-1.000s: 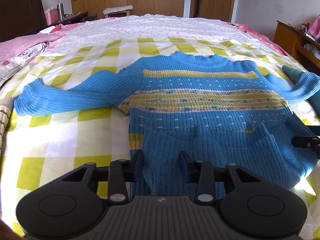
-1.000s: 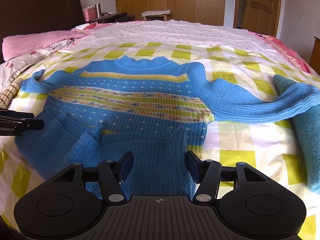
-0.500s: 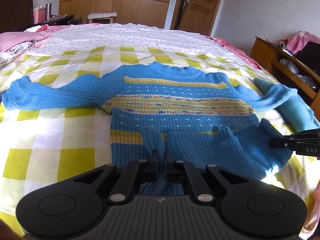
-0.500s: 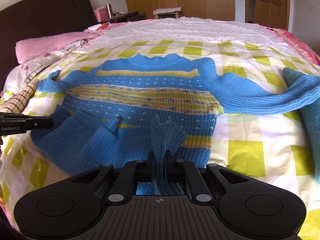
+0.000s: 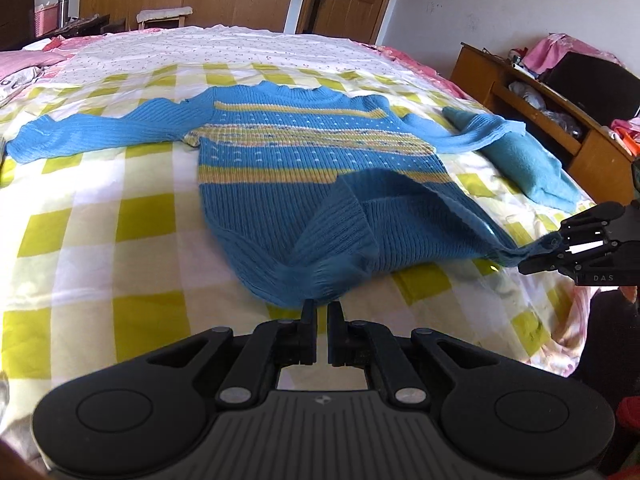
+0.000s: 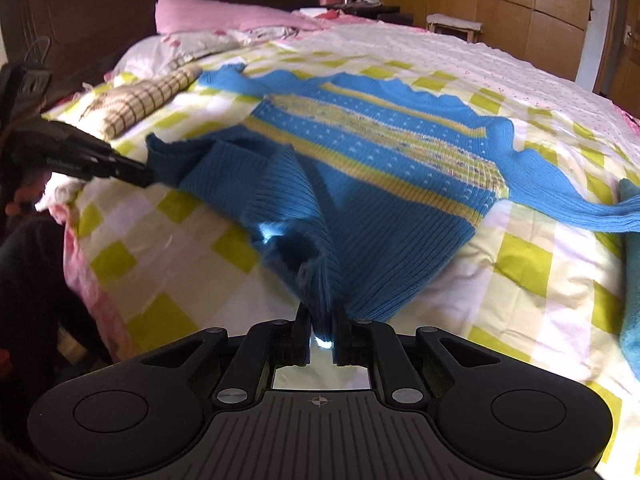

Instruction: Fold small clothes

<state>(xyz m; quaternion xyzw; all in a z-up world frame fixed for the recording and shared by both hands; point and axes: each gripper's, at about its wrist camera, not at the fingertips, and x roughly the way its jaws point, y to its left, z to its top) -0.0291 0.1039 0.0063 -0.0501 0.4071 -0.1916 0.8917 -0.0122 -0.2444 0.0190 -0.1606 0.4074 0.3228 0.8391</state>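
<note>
On the bed (image 5: 132,220), over a yellow-and-white checked sheet, lies the blue knitted sweater (image 5: 304,148) with its yellow patterned bands, chest side up and both sleeves stretched out to the sides. Its bottom hem is lifted off the sheet and pulled toward the near edge of the bed — held at two points. The left gripper (image 5: 321,309) has its fingers drawn nearly together, pinching the hem at one corner; seen from the right wrist camera its tips meet the dark ribbed edge. The right gripper (image 6: 321,314) clamps a bunch of ribbed hem between its fingers, the fabric rising in a fold just ahead. A folded teal cloth (image 5: 524,160) rests under the far sleeve end, and a pink pillow (image 6: 216,14) sits by the dark headboard.
</note>
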